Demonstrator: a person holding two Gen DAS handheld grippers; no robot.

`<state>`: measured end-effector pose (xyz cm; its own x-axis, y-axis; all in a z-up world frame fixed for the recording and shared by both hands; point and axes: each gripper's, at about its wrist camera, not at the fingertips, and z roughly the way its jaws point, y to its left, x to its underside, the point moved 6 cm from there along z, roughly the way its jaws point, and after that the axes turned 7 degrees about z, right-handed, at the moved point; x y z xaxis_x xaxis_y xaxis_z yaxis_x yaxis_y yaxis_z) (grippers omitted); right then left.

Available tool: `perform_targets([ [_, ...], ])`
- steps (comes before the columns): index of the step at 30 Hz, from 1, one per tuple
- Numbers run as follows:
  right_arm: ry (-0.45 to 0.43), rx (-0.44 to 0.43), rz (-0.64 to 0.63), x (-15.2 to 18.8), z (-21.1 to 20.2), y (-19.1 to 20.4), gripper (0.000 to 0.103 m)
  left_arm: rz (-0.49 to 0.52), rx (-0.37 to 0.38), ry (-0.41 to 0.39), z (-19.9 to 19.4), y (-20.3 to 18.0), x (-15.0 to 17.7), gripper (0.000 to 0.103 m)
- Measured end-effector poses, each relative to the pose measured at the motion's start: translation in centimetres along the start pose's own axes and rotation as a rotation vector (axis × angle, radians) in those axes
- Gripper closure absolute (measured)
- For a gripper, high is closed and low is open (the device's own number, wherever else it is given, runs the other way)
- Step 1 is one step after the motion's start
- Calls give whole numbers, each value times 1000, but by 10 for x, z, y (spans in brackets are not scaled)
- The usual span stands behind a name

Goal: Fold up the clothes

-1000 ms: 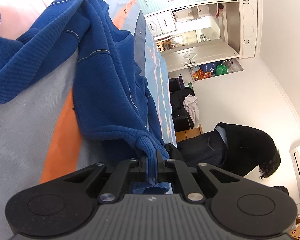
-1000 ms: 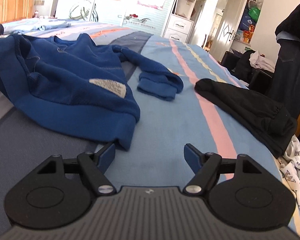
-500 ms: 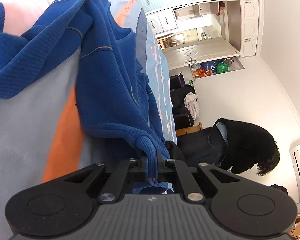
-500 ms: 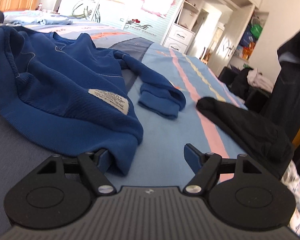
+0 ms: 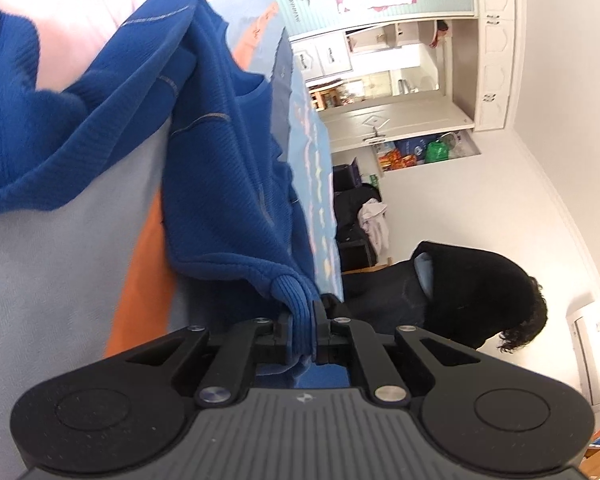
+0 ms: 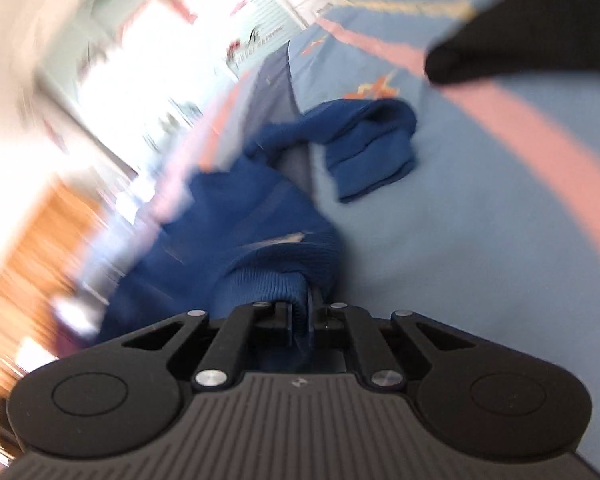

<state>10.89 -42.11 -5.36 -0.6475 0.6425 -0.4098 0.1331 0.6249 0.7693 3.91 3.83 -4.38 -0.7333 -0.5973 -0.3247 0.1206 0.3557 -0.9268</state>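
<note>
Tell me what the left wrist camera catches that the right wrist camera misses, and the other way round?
Only the left wrist view shows a person in dark clothes bent over beside the bed, a white door and a green bag.

Only the right wrist view, which is blurred, shows the sweater's bunched sleeve lying on the bed and a black garment at the far edge.

Both show the blue knit sweater on the striped bedsheet, with its ribbed edge pinched in a shut gripper: the left gripper and the right gripper.
</note>
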Motion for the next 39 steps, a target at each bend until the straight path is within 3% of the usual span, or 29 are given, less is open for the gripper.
perform_targets([
  [13,-29,81,82,3,-42,-32,95,77,41,43,-51,-42,29,85],
  [17,-38,106,108,5,-55,-42,90,-38,-167,104,-65,21,66,85],
  [19,-42,119,120,5,-62,-47,90,-44,-191,104,-74,29,75,85],
  [22,-57,108,131,11,-75,-53,88,49,-205,116,-76,16,75,83],
  [24,-69,106,90,13,-83,-48,83,107,-194,118,-70,3,70,75],
  [26,-70,99,58,17,-88,-41,76,160,-183,111,-62,-10,65,61],
  [29,-19,28,36,24,-83,-29,64,212,-184,100,-50,-26,64,46],
  [31,63,-77,35,36,-75,-15,52,222,-187,93,-43,-33,59,38],
  [35,233,-257,52,71,-56,21,49,271,-237,61,-44,-45,58,23],
  [39,316,-325,89,92,-43,35,48,360,-309,33,-52,-51,54,14],
])
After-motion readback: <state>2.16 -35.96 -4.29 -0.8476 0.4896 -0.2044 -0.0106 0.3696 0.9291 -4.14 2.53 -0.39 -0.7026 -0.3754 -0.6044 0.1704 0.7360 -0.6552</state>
